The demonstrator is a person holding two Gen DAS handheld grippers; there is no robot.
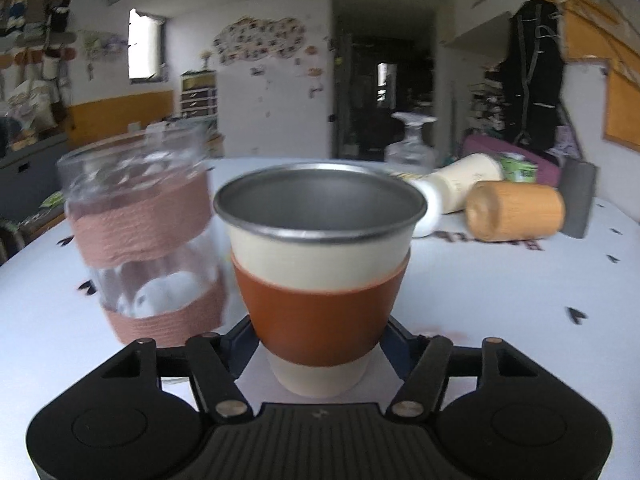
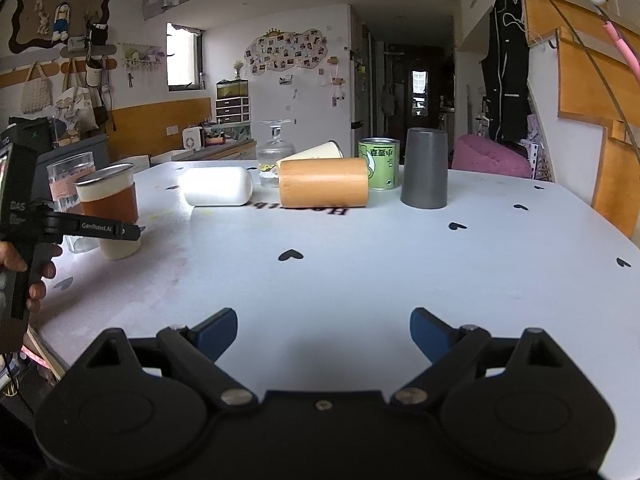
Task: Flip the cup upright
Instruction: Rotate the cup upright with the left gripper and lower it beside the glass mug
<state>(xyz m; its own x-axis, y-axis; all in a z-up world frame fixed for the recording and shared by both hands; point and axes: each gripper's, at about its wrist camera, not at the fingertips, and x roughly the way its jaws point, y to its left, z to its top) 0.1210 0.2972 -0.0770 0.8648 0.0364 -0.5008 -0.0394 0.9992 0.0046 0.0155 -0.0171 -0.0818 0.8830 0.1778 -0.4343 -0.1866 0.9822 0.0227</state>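
Note:
A cream cup with a brown sleeve and a metal rim [image 1: 320,264] stands upright on the white table, mouth up. My left gripper [image 1: 320,340] has its blue fingers against both sides of the cup's lower part, shut on it. The same cup [image 2: 110,210] shows at the far left in the right wrist view, with the left gripper's finger [image 2: 100,229] across it. My right gripper [image 2: 324,332] is open and empty, low over the table's near side.
An upright glass with pink bands [image 1: 144,240] stands just left of the cup. Farther back lie a white cup [image 2: 216,186], a wooden cup [image 2: 324,182] and a paper cup [image 2: 316,151]; a green can [image 2: 380,164], an inverted grey cup [image 2: 424,168] and an inverted glass [image 2: 275,156] stand there.

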